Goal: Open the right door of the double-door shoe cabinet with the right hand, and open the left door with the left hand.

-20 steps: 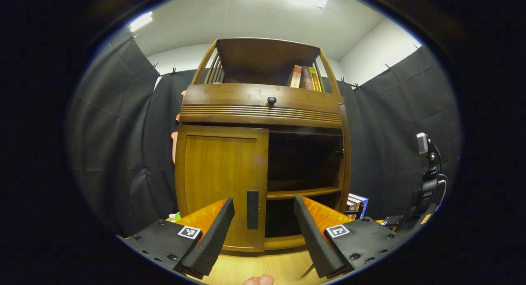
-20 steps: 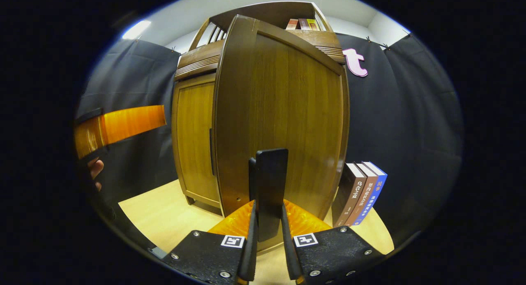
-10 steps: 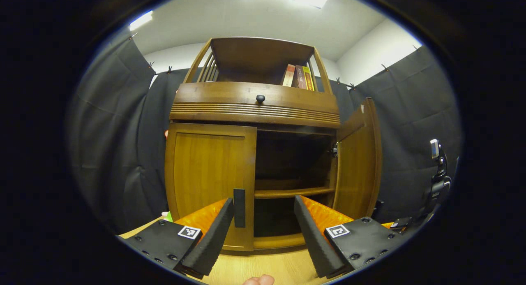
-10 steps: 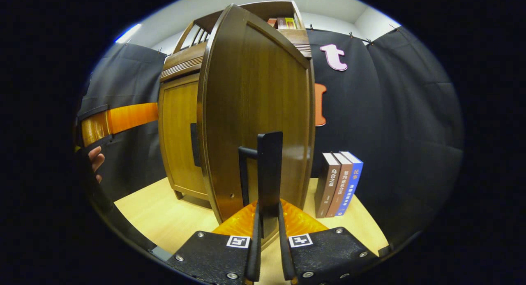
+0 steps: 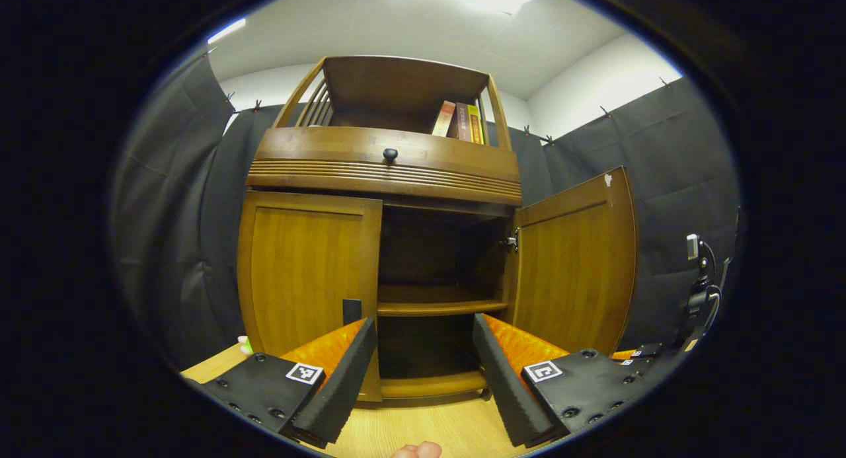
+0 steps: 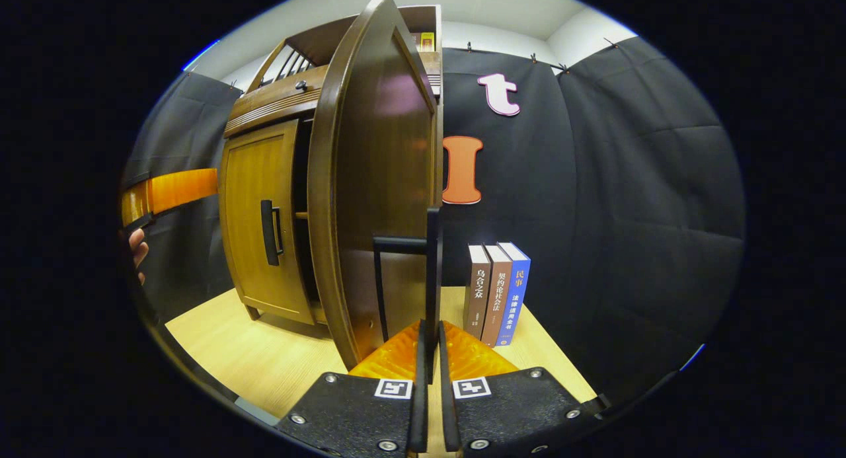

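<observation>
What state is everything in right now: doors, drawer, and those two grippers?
Right door: swung wide open.
Left door: closed.
Drawer: closed.
Right gripper: shut on the right door's handle.
Left gripper: open, holding nothing.

Right door (image 5: 574, 266) open, left door (image 5: 307, 273) closed.

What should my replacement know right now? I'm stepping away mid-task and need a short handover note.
Right tool: shut on the right door's handle, with the right door swung wide open.
Left tool: open, holding nothing, in front of the cabinet, short of the left door's handle.
Left door: closed.
Done: right door opened.
Left: release the right handle, grip the left handle with the left tool and pull that door open.
</observation>
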